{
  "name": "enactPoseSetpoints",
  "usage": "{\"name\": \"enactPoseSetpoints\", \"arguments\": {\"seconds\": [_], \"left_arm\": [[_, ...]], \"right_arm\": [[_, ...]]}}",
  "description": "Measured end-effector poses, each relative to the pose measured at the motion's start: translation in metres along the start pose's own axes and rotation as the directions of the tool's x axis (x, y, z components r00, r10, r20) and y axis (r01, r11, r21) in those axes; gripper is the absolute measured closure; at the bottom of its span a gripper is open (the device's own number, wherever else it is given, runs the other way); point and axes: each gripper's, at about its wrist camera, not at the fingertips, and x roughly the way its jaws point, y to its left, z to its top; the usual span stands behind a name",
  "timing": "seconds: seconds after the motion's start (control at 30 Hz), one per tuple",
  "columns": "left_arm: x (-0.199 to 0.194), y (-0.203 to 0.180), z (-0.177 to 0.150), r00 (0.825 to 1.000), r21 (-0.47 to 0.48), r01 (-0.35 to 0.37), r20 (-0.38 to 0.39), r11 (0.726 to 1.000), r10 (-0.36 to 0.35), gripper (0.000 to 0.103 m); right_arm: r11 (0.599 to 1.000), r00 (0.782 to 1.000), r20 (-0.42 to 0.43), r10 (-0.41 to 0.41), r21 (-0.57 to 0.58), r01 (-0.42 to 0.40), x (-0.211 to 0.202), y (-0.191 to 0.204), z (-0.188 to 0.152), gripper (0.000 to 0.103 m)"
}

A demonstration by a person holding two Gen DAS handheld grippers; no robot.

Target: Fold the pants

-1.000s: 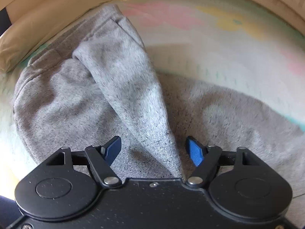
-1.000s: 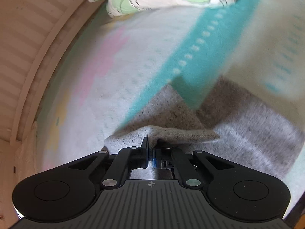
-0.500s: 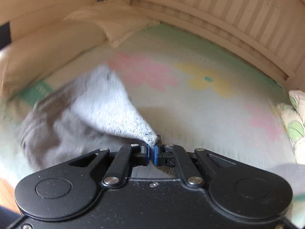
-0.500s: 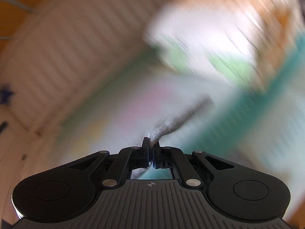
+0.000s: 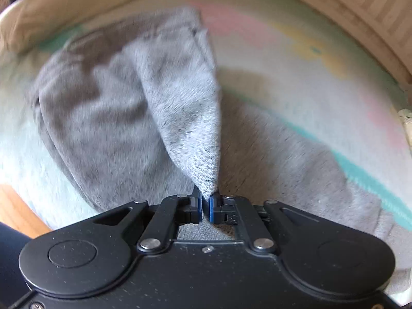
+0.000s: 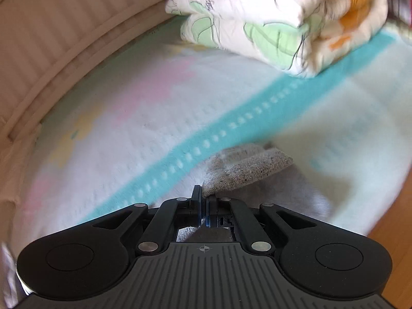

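Note:
Grey sweatpants (image 5: 108, 118) lie on a pastel bed sheet (image 5: 296, 72). My left gripper (image 5: 205, 207) is shut on a pinched peak of the grey fabric, which rises in a taut cone from the waist area toward the jaws. My right gripper (image 6: 203, 209) is shut on the ribbed cuff end of a pant leg (image 6: 247, 170), held just above the sheet (image 6: 128, 118). More grey cloth lies under both grippers.
Beige pillows (image 5: 77, 7) lie at the far left of the bed. A folded floral quilt (image 6: 283, 23) sits at the far end. A slatted bed rail (image 6: 51, 33) runs along the far side. The wooden floor (image 6: 396, 231) shows past the bed's near edge.
My left gripper closed on the fabric, lifted it, then came back down closer to the pants. My right gripper swung up and over with the cuff still held.

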Motion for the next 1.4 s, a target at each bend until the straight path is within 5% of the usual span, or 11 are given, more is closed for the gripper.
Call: {"name": "enactPoseSetpoints", "arguments": {"seconds": [0.13, 0.23, 0.43, 0.63, 0.77, 1.03, 1.4], "left_arm": [[0.006, -0.002, -0.009, 0.999, 0.013, -0.014, -0.039, 1.0, 0.015, 0.095], [0.022, -0.001, -0.012, 0.995, -0.032, -0.013, -0.104, 0.999, 0.01, 0.095], [0.025, 0.0, -0.012, 0.994, -0.058, -0.007, -0.112, 0.998, 0.001, 0.095], [0.028, -0.006, -0.014, 0.995, -0.024, -0.02, -0.101, 1.0, 0.017, 0.095], [0.025, -0.004, -0.016, 0.995, -0.03, -0.02, -0.101, 0.999, 0.017, 0.095], [0.028, -0.009, -0.016, 0.995, -0.001, -0.041, -0.09, 0.999, 0.04, 0.095], [0.026, -0.009, -0.015, 0.995, 0.005, -0.043, -0.087, 0.999, 0.043, 0.095]], "right_arm": [[0.988, 0.97, -0.237, -0.06, 0.123, 0.091, 0.053, -0.028, -0.013, 0.097], [0.984, 0.974, -0.222, -0.037, 0.161, 0.074, 0.046, -0.032, -0.001, 0.093], [0.991, 0.995, -0.06, -0.082, 0.106, 0.088, 0.023, -0.029, 0.042, 0.076], [0.999, 0.988, -0.142, -0.053, -0.002, 0.053, 0.061, -0.034, 0.067, 0.076], [0.989, 0.988, -0.064, -0.141, -0.044, 0.138, 0.053, -0.041, 0.075, 0.076], [0.995, 0.985, -0.166, -0.047, -0.089, 0.033, 0.07, -0.049, 0.072, 0.076], [0.988, 0.971, -0.231, -0.051, -0.155, 0.015, 0.086, -0.047, 0.067, 0.076]]}}
